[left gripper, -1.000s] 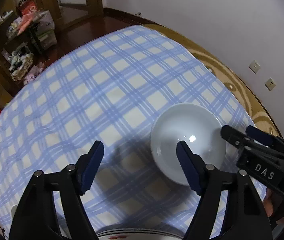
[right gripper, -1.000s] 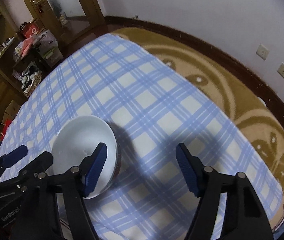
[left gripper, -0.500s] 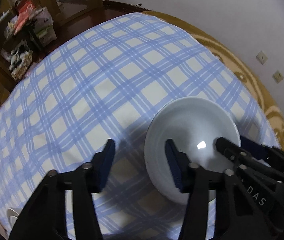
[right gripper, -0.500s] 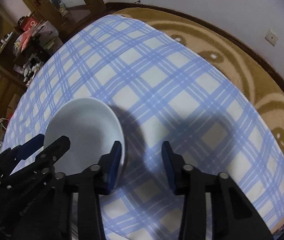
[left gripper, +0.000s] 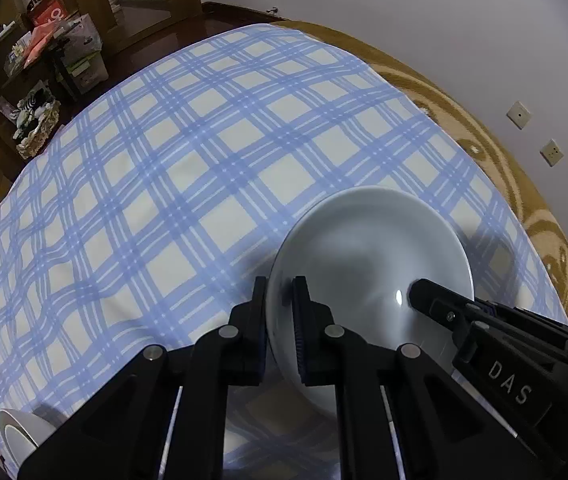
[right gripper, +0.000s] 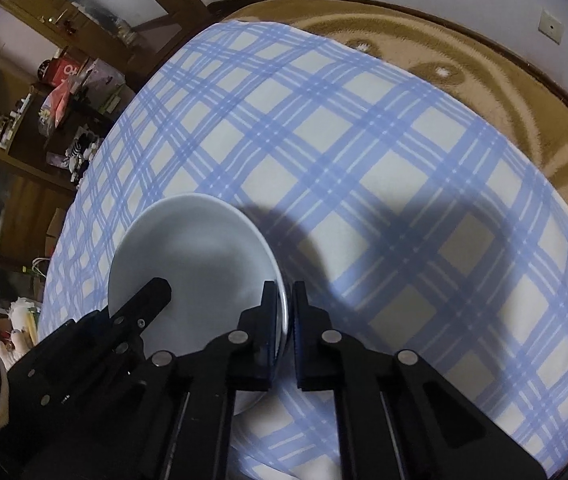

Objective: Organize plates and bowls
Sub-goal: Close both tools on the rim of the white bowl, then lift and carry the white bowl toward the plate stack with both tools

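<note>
While both black two-finger grippers reach forward and downward over the table, each one pinches the rim of the same round, glossy white ceramic bowl [left gripper: 368,264]. That bowl sits over the blue-and-cream plaid tablecloth [left gripper: 188,168], toward the side nearest the tools; whether its base touches the cloth cannot be told.

Seen through the left wrist camera, the left gripper [left gripper: 280,312] has its fingers nearly together, one outside the bowl's left wall and one inside, clamping the rim between them. From the right edge of that same view the right gripper [left gripper: 424,292] enters at a slant, its tip lying inside the bowl near a bright highlight, with white letters "DAS" on its body.

Through the right wrist camera, the right gripper [right gripper: 284,308] is closed onto the bowl's [right gripper: 192,260] right rim, which passes between the two narrow pads. The left gripper [right gripper: 156,292] comes in from the lower left, angled up across the bowl's interior.

At the bottom left corner of the left wrist view, part of another white dish [left gripper: 16,432] shows on the cloth. A brown patterned carpet [right gripper: 484,72] lies beyond the table.
</note>
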Demonstrator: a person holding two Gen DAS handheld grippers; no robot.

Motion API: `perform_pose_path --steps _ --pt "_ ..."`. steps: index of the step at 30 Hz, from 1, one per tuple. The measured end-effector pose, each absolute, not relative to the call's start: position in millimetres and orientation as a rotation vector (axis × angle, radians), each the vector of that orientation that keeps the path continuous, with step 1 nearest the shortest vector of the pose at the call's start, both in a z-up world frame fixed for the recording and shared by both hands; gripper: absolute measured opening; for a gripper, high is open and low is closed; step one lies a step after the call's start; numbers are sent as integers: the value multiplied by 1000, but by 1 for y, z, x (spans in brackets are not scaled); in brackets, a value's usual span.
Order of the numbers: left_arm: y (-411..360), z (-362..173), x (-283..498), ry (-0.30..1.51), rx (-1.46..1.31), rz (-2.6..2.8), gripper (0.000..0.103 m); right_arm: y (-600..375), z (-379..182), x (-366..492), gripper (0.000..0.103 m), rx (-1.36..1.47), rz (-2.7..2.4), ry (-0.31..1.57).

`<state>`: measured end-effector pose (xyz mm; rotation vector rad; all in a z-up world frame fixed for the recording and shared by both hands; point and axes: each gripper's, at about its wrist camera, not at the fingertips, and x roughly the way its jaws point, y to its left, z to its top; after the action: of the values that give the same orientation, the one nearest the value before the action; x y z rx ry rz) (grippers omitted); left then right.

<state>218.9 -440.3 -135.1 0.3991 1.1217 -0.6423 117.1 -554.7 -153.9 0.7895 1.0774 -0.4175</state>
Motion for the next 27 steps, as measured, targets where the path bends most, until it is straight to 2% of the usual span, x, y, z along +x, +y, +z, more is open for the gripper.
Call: perform_pose_path --steps 12,27 --pt "-433 -126 206 1139 363 -681 11 -557 -135 105 8 748 -430 1054" --pt "-380 -69 203 1047 340 -647 11 -505 -91 111 8 620 -340 1013"
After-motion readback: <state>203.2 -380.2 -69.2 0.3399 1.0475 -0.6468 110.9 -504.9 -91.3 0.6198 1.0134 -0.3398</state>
